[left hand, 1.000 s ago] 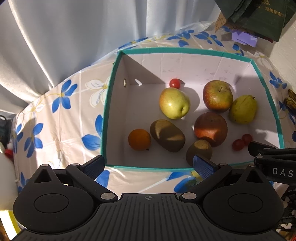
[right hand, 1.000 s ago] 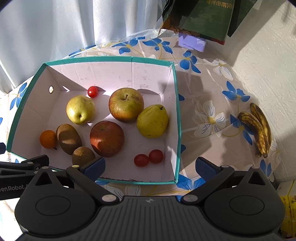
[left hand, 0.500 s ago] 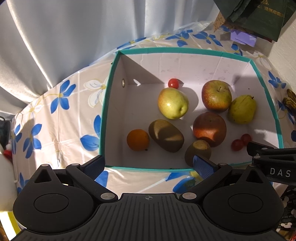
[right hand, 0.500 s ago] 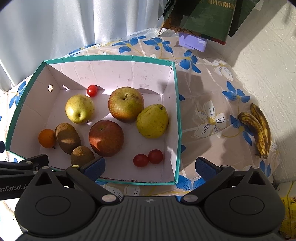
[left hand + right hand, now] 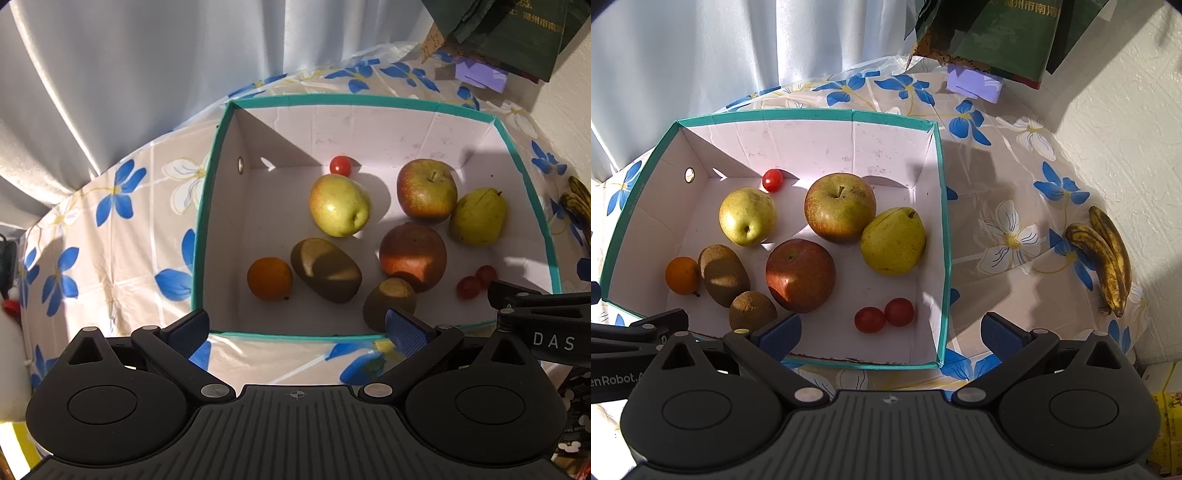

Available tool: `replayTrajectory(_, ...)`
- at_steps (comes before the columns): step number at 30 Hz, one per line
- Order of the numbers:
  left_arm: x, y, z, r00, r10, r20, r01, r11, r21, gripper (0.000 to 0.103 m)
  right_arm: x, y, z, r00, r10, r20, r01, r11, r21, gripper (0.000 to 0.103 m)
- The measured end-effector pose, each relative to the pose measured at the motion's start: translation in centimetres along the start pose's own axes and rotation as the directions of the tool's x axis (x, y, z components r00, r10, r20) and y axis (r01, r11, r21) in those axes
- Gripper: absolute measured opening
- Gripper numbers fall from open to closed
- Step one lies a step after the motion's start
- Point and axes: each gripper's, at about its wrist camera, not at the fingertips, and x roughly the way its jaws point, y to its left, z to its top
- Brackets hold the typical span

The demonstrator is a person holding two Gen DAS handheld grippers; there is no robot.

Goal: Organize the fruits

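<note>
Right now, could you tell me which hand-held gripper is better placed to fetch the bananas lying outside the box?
The right hand-held gripper, probably. It is open and empty, and the bananas lie on the tablecloth to the right of the box, at its side. The left hand-held gripper faces the box's far end.

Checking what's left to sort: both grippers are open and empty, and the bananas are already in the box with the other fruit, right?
Not quite. The bananas lie on the flowered tablecloth, outside the box, as the right wrist view shows. Both the left gripper and right gripper are open and empty.
</note>
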Motion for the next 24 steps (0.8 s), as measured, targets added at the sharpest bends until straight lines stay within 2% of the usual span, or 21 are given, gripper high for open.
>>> replayTrajectory(9,-0.16,-0.50,-0.13,1.000,0.009,0.024,-0.009,0.999,0.035,0.103,-0.03,-0.14,-0.02,1.000,-0.011,0.001,0.011,1.000,0.000,0.103)
replayTrajectory(24,0.13,-0.16,0.07,1.000,-0.011,0.004,0.011,1.000,0.000,0.103,-0.09,-0.12,-0.04,1.000,-0.016,0.002,0.016,1.000,0.005,0.103)
